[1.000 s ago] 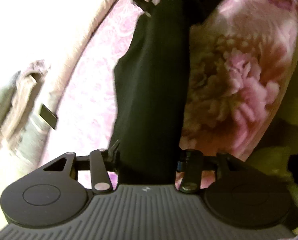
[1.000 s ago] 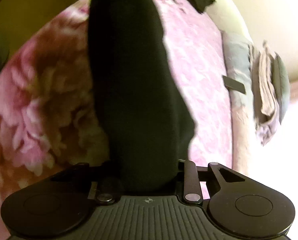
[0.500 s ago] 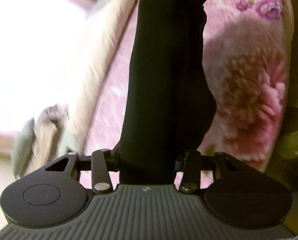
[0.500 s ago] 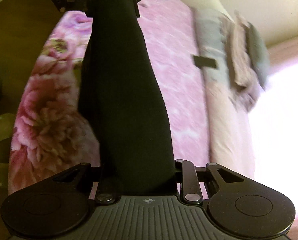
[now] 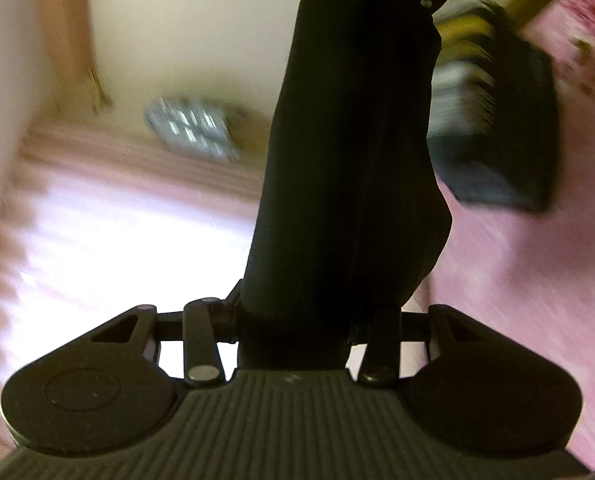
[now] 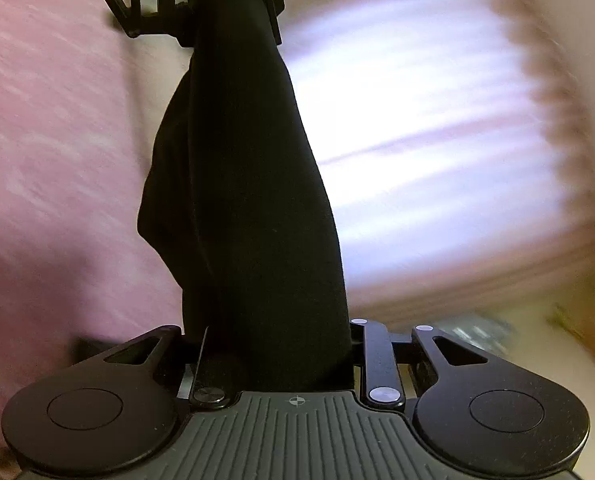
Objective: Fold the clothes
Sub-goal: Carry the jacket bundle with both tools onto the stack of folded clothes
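Left gripper (image 5: pixel 295 320) clamped on one end of a black garment (image 5: pixel 349 160); cloth fills the gap between the jaws, partly closed around the bunched fabric. Right gripper (image 6: pixel 273 344) same story, pinched on the other end of the garment (image 6: pixel 249 184), jaws set a bit narrower. Garment is stretched taut between the two as a dark band, off the bed, running straight from each camera to the opposite tool; one slack fold sags off the side of the band in both views. Right gripper's frame shows at the top of the left wrist view, left gripper's frame at the top of the right wrist view, so the tools face each other. Behind: pink bedspread (image 5: pixel 537 280) to one side, bright window with pink curtain (image 6: pixel 437 120) on the other, both heavily motion-blurred. Dark stack of folded clothes (image 5: pixel 497 120) sits on the bedspread, blurred, contents not readable. Cream wall (image 5: pixel 185 40) above the window.
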